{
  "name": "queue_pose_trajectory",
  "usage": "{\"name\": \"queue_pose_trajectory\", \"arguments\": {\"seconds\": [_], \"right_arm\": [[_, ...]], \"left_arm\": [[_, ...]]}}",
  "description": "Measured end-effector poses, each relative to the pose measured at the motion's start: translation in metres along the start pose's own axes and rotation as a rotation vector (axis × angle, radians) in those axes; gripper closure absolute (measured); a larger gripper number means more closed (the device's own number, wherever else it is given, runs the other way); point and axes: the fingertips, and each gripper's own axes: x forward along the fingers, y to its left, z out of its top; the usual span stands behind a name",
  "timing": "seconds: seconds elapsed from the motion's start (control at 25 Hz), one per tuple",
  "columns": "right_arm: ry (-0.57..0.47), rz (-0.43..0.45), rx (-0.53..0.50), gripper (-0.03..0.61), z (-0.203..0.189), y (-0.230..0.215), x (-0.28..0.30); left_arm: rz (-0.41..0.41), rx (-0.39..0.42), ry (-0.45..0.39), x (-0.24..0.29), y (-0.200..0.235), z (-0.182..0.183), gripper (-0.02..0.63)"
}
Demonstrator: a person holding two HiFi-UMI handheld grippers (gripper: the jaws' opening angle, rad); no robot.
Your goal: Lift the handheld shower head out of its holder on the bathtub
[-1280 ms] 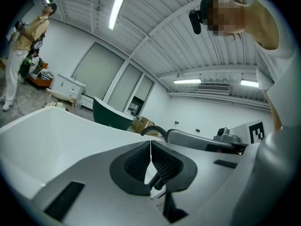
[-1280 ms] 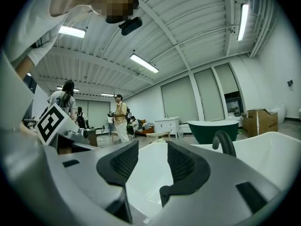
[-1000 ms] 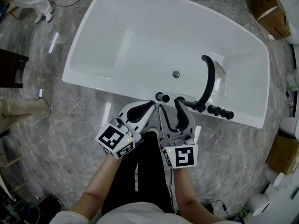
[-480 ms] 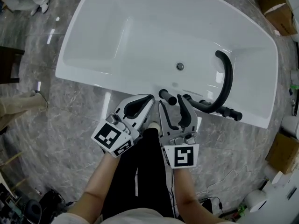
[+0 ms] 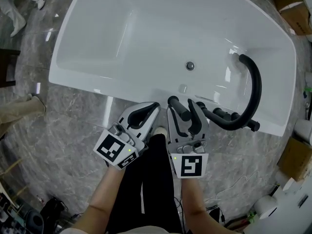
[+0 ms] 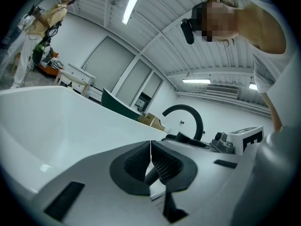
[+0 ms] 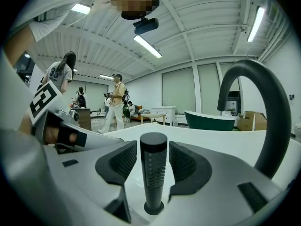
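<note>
The handheld shower head (image 5: pixel 174 104) is a black ribbed cylinder standing upright in its holder on the white bathtub's near rim (image 5: pixel 97 86). My right gripper (image 5: pixel 179 107) straddles it. Its jaws are still opening, and the right gripper view shows the shower head (image 7: pixel 153 166) between the pads (image 7: pixel 123 162) with a gap on each side. My left gripper (image 5: pixel 155 106) hangs just left of it at the rim, shut with nothing in it, its tips (image 6: pixel 151 150) meeting. The black arched faucet (image 5: pixel 254 89) rises to the right.
Black control knobs (image 5: pixel 223 113) sit on the rim right of the shower head. A drain (image 5: pixel 190 66) lies in the tub floor. Cardboard boxes (image 5: pixel 292 9) stand at top right on the marble floor. My legs (image 5: pixel 151 179) are below the grippers. Several people (image 7: pixel 115 102) stand far off.
Both grippers have sunk toward the tub rim. The right jaws have spread and now stand on either side of the shower head, which was just ahead of them before.
</note>
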Motion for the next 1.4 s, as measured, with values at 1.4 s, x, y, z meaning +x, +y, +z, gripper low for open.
{"name": "queue_pose_trajectory", "arguments": {"seconds": [1.4], "right_arm": [[0.061,-0.063,-0.007,0.46,-0.028,-0.008,0.012]], "left_arm": [[-0.011,0.007,0.015,-0.001,-0.002,-0.016,0.603]]}}
